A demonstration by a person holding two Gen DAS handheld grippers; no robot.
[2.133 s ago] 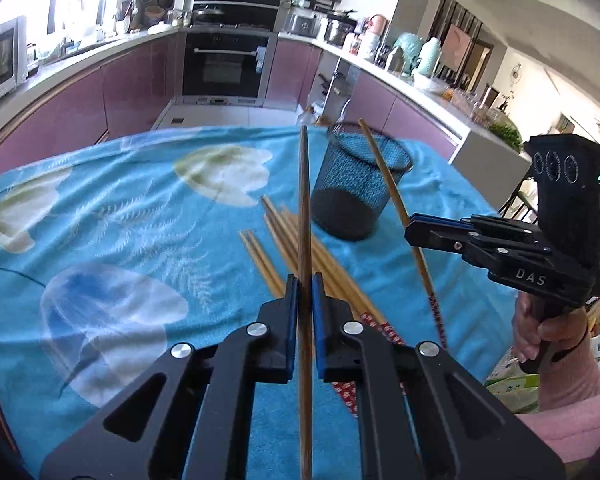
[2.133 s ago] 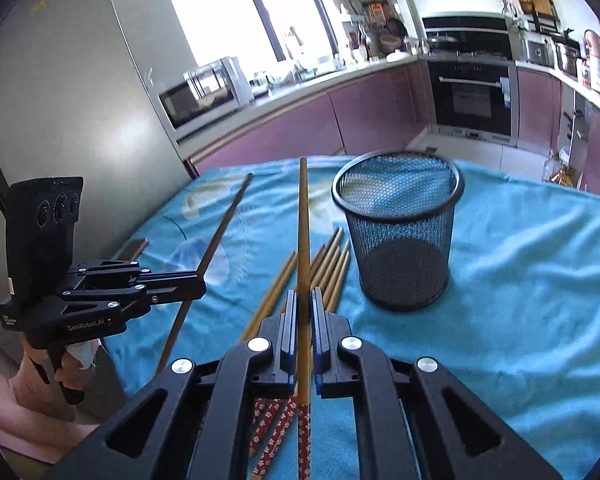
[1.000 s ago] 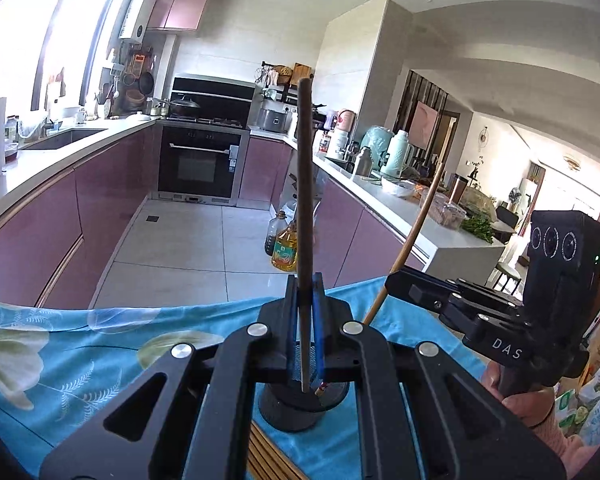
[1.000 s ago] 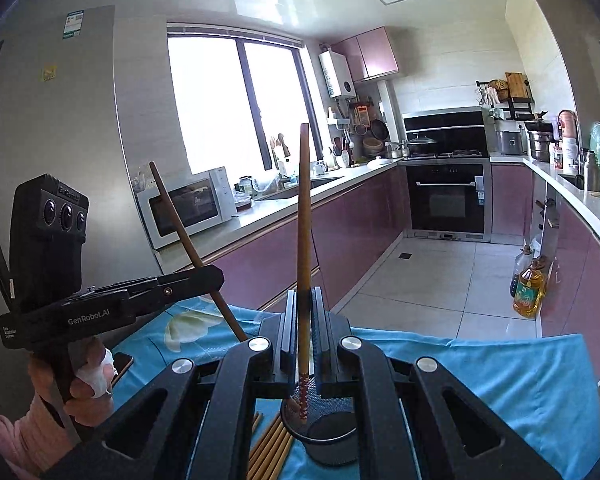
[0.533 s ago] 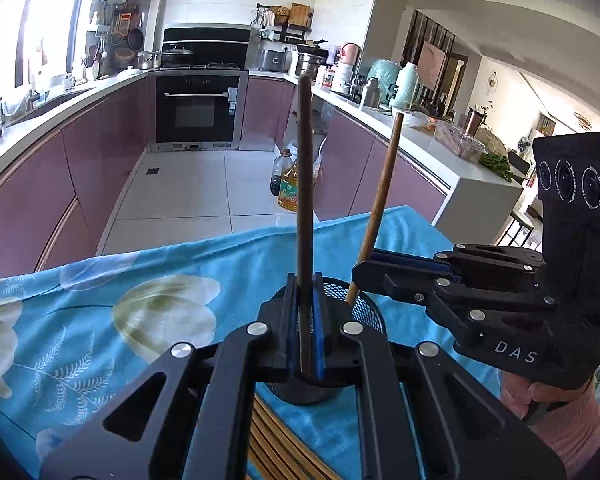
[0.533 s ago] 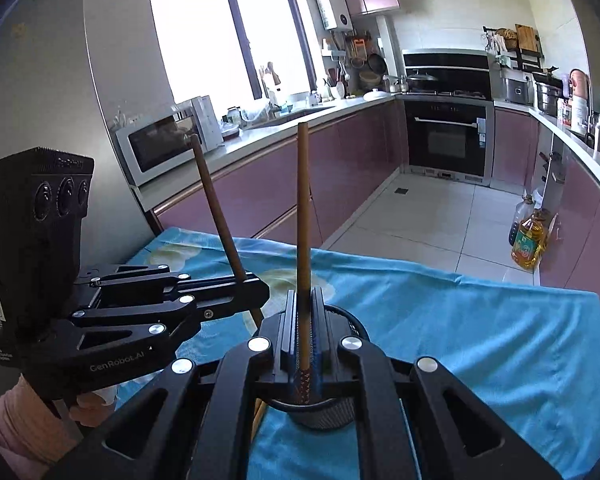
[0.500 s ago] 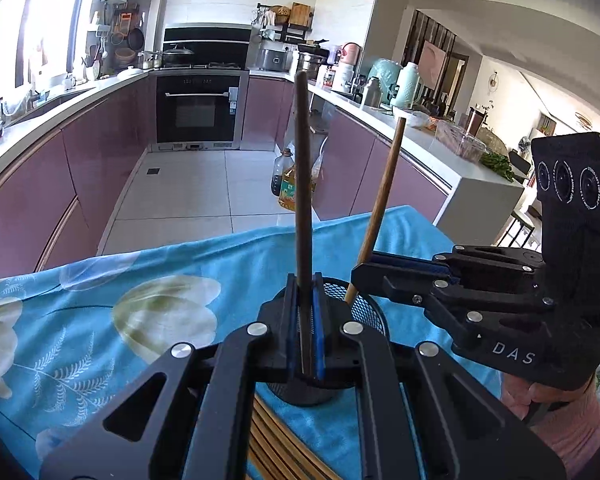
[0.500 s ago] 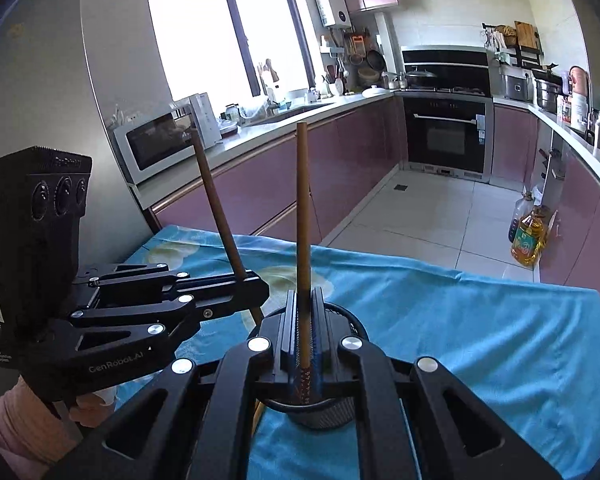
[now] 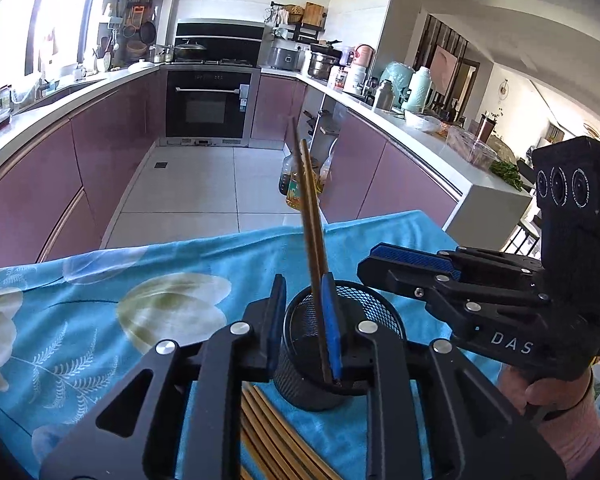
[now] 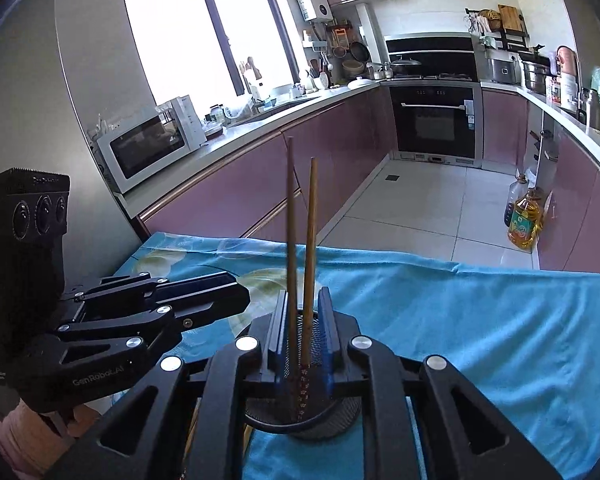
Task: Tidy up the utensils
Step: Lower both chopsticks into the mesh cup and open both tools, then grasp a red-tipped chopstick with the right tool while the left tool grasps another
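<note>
Two wooden chopsticks (image 9: 314, 248) (image 10: 300, 264) are seen standing nearly upright in a black wire-mesh cup (image 9: 300, 376) (image 10: 340, 412), their lower ends inside it and their tops leaning slightly apart. A red patterned band is visible on their lower part in the right wrist view. The cup is set on a blue flower-printed tablecloth (image 9: 100, 312) (image 10: 480, 320), near its far edge. Beside the cup's base, a bundle of further chopsticks (image 9: 272, 444) is laid flat on the cloth.

The left gripper (image 9: 303, 328) (image 10: 228, 300) is held level just above the cup from one side, its handle gripped by a hand in a pink sleeve (image 10: 24, 436). Its blue-padded fingers (image 9: 332, 336) are spread apart, with both sticks standing loose in the gap; whether the right pad touches a stick cannot be told.

The right gripper (image 10: 302, 340) (image 9: 370, 264) is held likewise from the other side, its handle gripped by a hand (image 9: 556, 404). Its fingers are parted to a moderate width on either side of the two sticks, and nothing is clamped between them.

Behind the table, a kitchen with mauve cabinets (image 9: 112, 128), a built-in oven (image 9: 208, 108) and a microwave (image 10: 148, 148) is seen.
</note>
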